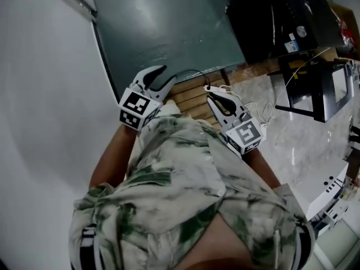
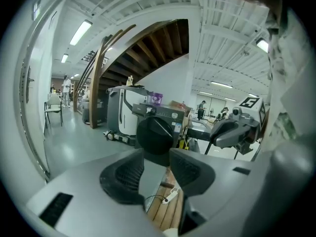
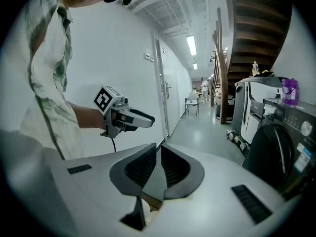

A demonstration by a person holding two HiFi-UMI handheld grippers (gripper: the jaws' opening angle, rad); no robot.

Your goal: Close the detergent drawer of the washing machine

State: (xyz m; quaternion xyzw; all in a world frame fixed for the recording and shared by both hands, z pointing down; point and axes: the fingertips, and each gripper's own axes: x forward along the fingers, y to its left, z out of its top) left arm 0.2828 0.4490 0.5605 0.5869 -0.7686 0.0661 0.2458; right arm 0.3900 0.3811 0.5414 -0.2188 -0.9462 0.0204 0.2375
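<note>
The washing machine (image 2: 157, 132) is a dark, front-loading unit with a large round black door and a grey control strip across its top. A purple bottle (image 2: 157, 98) stands on its lid among other items. In the left gripper view it sits straight ahead, framed in the gap between the jaws but well apart from them. In the right gripper view it fills the right edge, showing a round knob on its panel and a label on its front. From the head view it is the black bulk in the upper right corner, beyond a strip of wooden slats (image 1: 194, 97). The detergent drawer is too small and dim in every view to tell how far it stands out from the panel. The left gripper (image 1: 166, 75) is held out low in front of the person's patterned shirt (image 1: 185, 179), its jaws spread wide with nothing between the ribbed pads. The right gripper (image 1: 214, 97) is beside it over the slats, its jaws drawn nearly together at the tips and empty, with a white cable (image 1: 259, 111) looping on the floor just past it. Each gripper's marker cube faces up toward the head camera. A white wall (image 1: 39, 94) runs along the left. A dark green floor panel (image 1: 163, 27) lies ahead of the grippers, and a black metal frame (image 1: 320, 91) stands on pale glossy tiles to the right.
</note>
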